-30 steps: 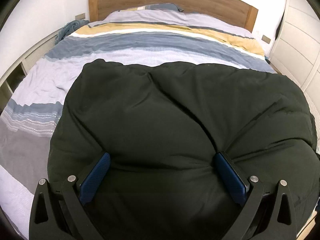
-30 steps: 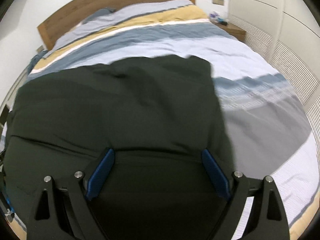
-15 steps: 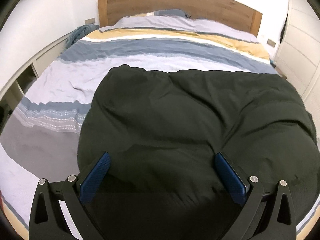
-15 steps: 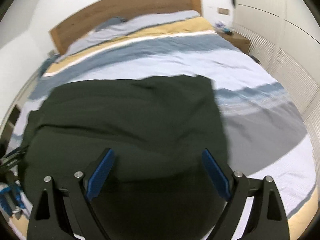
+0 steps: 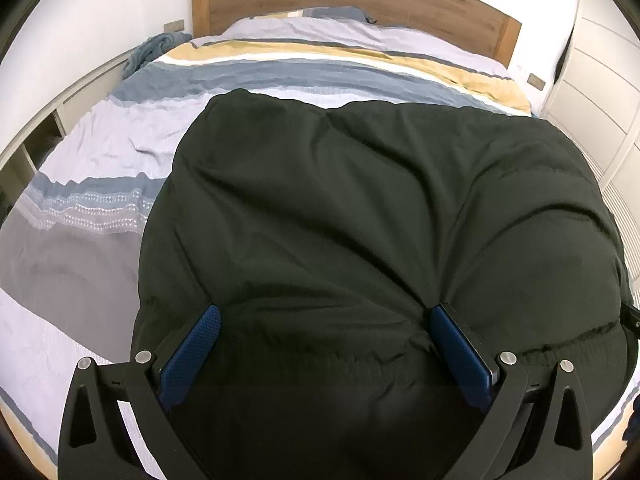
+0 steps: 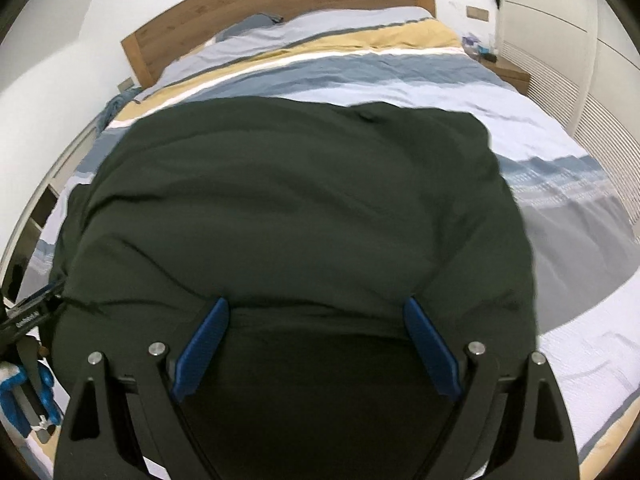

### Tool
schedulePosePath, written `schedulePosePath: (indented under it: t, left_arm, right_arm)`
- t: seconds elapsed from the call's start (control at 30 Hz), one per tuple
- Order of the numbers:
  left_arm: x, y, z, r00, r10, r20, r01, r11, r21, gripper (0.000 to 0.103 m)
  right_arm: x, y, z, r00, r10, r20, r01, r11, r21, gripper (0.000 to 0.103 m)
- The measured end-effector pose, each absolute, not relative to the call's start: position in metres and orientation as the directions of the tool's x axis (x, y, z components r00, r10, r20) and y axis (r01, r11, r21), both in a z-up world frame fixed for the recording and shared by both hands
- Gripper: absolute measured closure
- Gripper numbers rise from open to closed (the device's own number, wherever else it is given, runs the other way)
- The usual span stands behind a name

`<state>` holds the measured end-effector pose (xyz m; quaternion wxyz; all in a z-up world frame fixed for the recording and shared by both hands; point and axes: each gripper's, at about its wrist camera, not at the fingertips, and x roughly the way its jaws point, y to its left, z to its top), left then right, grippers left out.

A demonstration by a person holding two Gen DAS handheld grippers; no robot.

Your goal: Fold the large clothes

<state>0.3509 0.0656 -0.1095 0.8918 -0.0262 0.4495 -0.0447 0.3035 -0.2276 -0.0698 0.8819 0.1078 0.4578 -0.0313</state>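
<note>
Soft, even indoor light fills both views, with no hard shadows on the bed [image 5: 100, 152]. The white walls above the headboard [image 5: 360, 4] wash out toward glare. The black garment [image 5: 360, 220] reads as a dark mass; its folds show only faintly, and below the tongs' tips it sinks into near-black. The right view is slightly blurred throughout. Fisheye bending curves the headboard and darkens every corner.

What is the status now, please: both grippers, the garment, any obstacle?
Left gripper and right gripper both wide open, dark garment bulging between the jaws. Garment lies spread on striped bed. Nothing in the way.
</note>
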Motion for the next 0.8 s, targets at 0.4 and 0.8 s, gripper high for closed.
schedulePosePath:
  t: [0.4,0.8]
  left_arm:
    - [0.339,0.066,-0.103,0.577,-0.082,-0.812,0.063,0.996,-0.056,0.0]
    - [0.323,0.066,-0.101,0.564,-0.061,-0.824,0.075,0.997,-0.023,0.0]
  right_arm:
    - [0.273,-0.268,-0.068,0.534,-0.028,-0.845,0.248,0.961,0.124,0.014]
    - [0.243,-0.283,-0.059,0.524,-0.064,-0.849,0.278,0.955,0.1,0.014]
